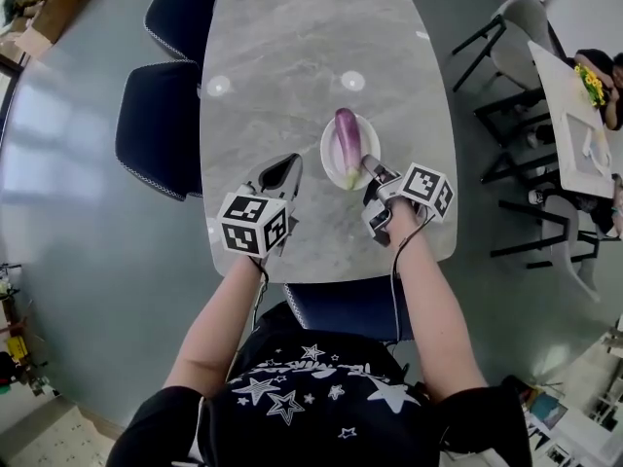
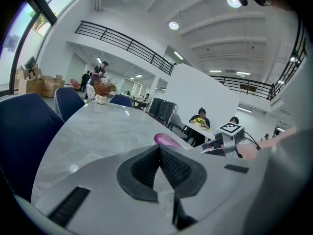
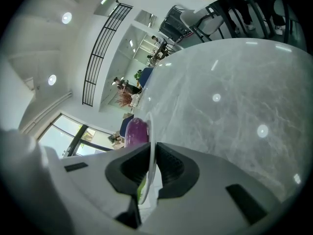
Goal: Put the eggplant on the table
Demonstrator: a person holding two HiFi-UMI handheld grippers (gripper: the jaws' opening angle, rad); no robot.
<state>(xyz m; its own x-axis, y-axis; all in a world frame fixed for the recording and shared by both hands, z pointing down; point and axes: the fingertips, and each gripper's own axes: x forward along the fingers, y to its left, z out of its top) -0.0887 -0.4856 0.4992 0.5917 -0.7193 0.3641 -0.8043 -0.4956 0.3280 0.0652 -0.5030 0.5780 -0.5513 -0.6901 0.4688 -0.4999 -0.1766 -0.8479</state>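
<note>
The eggplant [image 1: 347,144] lies on a white plate [image 1: 370,134] on the grey desk [image 1: 292,56]. The right tool [image 1: 369,165] is clamped on the plate's near rim. The left tool [image 1: 291,163], jaws together and empty, sits just beside the plate. Two dark chairs [image 1: 159,125] line the desk's left edge.

Two dark blue padded chairs [image 1: 159,129] stand at the left, a third chair [image 1: 350,305] at the near end. A small white round plate [image 1: 371,142] lies near, right of centre. Far right, a white side table [image 1: 569,125] carries yellow flowers [image 1: 591,83].
</note>
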